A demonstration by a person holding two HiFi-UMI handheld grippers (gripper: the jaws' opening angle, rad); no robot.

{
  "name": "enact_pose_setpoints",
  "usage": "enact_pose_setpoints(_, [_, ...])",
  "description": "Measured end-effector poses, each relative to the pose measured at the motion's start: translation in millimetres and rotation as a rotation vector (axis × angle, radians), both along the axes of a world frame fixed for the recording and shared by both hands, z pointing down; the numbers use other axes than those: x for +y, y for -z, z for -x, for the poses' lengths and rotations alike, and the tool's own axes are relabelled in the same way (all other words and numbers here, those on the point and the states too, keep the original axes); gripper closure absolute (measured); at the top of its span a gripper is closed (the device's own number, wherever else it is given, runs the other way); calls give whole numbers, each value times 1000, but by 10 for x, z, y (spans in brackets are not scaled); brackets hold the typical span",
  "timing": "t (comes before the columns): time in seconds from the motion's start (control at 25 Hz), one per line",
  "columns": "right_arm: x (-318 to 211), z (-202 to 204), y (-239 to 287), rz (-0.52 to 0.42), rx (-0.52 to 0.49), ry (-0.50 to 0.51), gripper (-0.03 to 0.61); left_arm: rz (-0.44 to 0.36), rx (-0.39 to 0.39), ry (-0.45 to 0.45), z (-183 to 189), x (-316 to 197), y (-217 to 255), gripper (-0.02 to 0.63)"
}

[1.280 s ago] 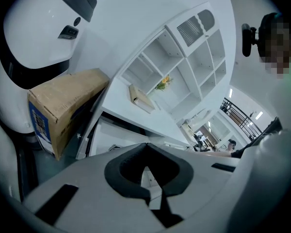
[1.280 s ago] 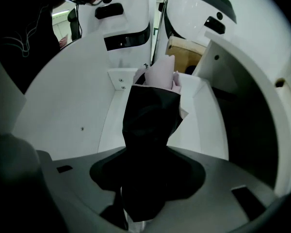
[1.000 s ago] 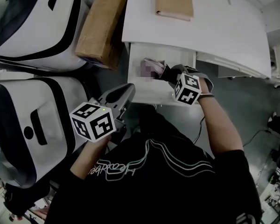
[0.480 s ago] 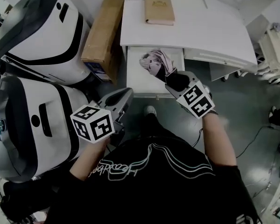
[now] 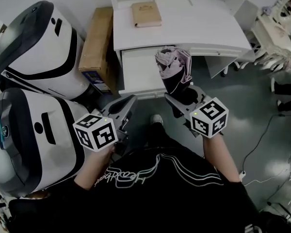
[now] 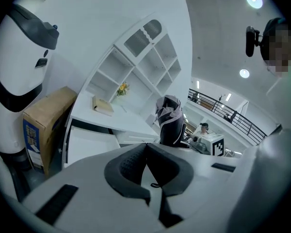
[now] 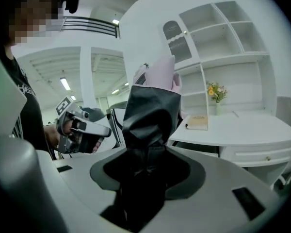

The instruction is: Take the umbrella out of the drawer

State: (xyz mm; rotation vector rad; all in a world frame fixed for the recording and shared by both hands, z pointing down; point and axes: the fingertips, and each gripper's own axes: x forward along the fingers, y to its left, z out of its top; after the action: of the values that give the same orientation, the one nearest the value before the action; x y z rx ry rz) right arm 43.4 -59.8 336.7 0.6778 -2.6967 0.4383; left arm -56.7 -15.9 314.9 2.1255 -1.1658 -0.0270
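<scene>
A folded black and pink umbrella [image 5: 173, 71] stands nearly upright in the air in front of the open white drawer [image 5: 137, 73]. My right gripper [image 5: 180, 97] is shut on its black lower end, and the pink folds rise above the jaws. In the right gripper view the umbrella [image 7: 153, 108] fills the middle, clamped between my right gripper's [image 7: 148, 166] pads. My left gripper [image 5: 128, 105] is held low to the left of the drawer, shut with nothing in it. In the left gripper view, my left gripper [image 6: 146, 147] has its pads touching, and the umbrella [image 6: 170, 123] shows beyond them.
The drawer hangs out of a white desk [image 5: 199, 25] that carries a tan book [image 5: 146, 13] and backs onto white shelves [image 7: 223, 47]. A cardboard box [image 5: 98, 41] leans left of the desk. Two big white and black machines [image 5: 36, 52] crowd the left side.
My right gripper has risen out of the drawer with the umbrella and rolled, so the umbrella now stands up. My left gripper has lifted a little. The head view has drawn back.
</scene>
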Motion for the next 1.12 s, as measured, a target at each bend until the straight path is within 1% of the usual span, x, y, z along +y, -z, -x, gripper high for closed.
enact_pose_setpoints(0.12, [192, -116, 109, -42, -18, -3, 368, -17, 8, -31, -139, 63, 85, 594])
enact_pose_setpoints(0.2, [292, -197, 163, -54, -35, -18, 370, -25, 7, -47, -221, 109, 118, 594])
enact_pose_setpoints(0.4, [411, -299, 209, -30, -89, -84, 368, -26, 3, -70, -295, 207, 132, 594])
enact_pose_setpoints(0.52, [417, -381, 235, -16, -133, -121, 368, -30, -18, -82, -369, 255, 149, 594])
enact_pose_setpoints(0.72, [380, -460, 264, -34, -137, -173, 370, -36, -39, -96, -412, 283, 159, 594])
enact_pose_setpoints(0.84, [363, -516, 298, -27, -160, -186, 368, -37, -41, -100, -442, 285, 174, 594])
enact_pose_setpoints(1.12, [356, -541, 207, -3, -167, -197, 368, -30, -39, -99, -453, 262, 136, 594])
